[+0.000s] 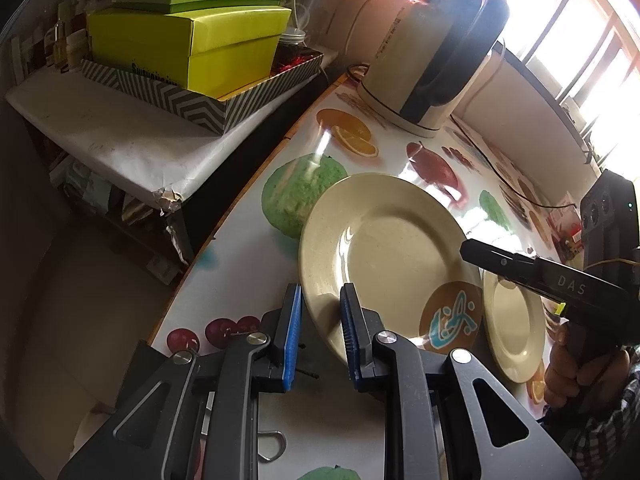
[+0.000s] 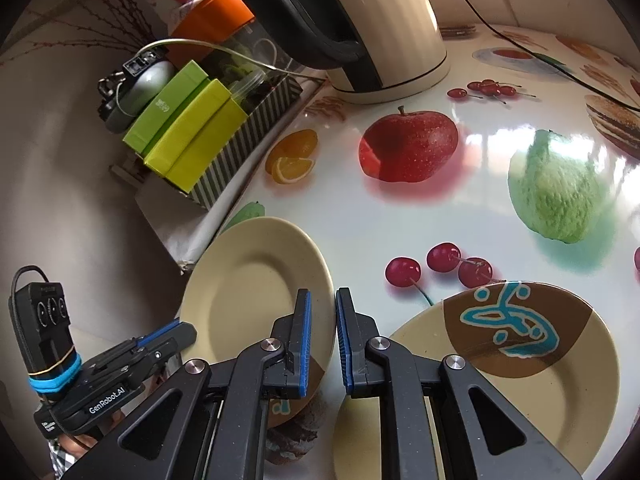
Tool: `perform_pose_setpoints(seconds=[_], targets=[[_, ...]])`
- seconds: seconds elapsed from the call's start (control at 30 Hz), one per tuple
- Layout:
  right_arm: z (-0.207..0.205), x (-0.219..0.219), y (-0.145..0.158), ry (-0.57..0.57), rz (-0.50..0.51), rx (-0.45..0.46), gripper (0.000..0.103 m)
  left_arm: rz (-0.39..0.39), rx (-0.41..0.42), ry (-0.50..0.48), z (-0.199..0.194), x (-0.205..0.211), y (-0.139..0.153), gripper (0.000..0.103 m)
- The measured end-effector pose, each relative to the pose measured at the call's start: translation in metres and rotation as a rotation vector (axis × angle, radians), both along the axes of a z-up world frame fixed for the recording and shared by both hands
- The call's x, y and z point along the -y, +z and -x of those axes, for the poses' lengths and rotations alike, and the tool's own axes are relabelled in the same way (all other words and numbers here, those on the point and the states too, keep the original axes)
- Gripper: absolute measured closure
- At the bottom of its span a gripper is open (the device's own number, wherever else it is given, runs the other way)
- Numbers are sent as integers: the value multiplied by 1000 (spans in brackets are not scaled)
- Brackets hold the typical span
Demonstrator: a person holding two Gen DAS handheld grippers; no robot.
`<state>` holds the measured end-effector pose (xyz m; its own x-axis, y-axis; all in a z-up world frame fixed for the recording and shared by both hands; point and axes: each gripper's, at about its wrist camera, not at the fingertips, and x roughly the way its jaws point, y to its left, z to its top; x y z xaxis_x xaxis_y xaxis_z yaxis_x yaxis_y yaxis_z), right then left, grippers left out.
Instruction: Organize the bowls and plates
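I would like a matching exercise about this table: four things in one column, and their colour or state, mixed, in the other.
1. kettle
2. stacked boxes
3. left gripper
4. big plate

a. lime green
b. open, at the plate's rim
c. cream with a black handle
d. beige with a brown patch

Pairs: 1-c, 2-a, 3-b, 4-d

A cream kettle (image 1: 430, 56) stands on a fruit-printed worktop (image 2: 460, 216), beside stacked green boxes (image 1: 188, 28) in a striped tray (image 1: 192, 100).
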<state>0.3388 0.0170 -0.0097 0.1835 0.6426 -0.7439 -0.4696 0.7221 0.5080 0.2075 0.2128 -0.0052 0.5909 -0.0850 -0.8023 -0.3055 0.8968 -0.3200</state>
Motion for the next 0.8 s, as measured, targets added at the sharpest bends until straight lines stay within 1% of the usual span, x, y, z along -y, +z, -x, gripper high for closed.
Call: perform_pose_setpoints(seconds=[0.33,0.57,0.8], targets=[[22,15,22,-20,-27,11,90,-6,22,-13,18,11,14,83],[41,32,32,-42,-33,18,90,-21,38,-36,35,26,24,83],[61,52,38,-65,-46,20,90,-25,41,-58,49,41,28,83]])
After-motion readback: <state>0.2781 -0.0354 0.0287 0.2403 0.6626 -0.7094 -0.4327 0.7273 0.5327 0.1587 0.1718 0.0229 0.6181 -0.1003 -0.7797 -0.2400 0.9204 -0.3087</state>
